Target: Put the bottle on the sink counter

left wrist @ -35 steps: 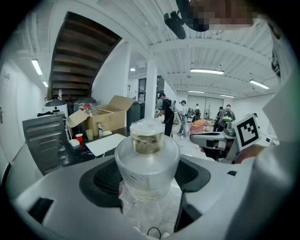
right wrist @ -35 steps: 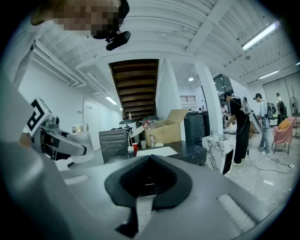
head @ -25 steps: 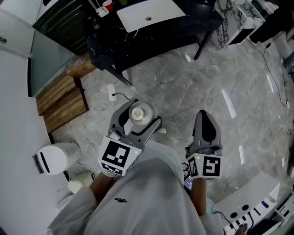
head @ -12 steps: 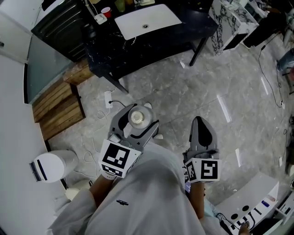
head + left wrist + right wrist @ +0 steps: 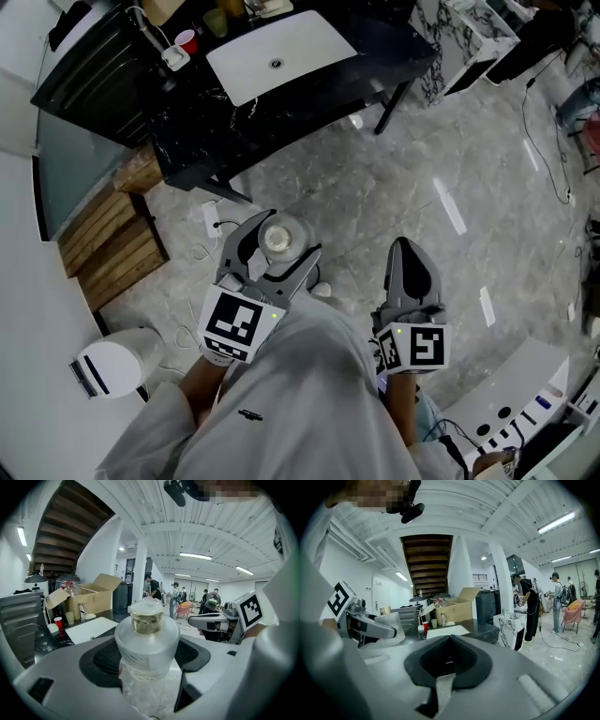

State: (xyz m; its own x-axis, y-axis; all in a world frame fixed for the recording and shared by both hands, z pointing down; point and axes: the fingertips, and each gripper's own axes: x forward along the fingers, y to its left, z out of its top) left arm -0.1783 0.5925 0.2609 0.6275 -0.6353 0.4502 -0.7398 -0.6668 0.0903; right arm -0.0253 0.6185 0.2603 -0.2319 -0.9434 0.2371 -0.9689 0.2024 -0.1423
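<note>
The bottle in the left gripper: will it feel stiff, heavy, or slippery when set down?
The bottle looks like thin clear plastic, crinkled low down, so it probably flexes in the left gripper. The floor shows through its body, so it is likely near-empty, light and easily tipped.

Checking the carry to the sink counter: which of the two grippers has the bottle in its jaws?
The left gripper: its jaws clamp the clear bottle. The right gripper has its jaws shut on nothing.
</note>
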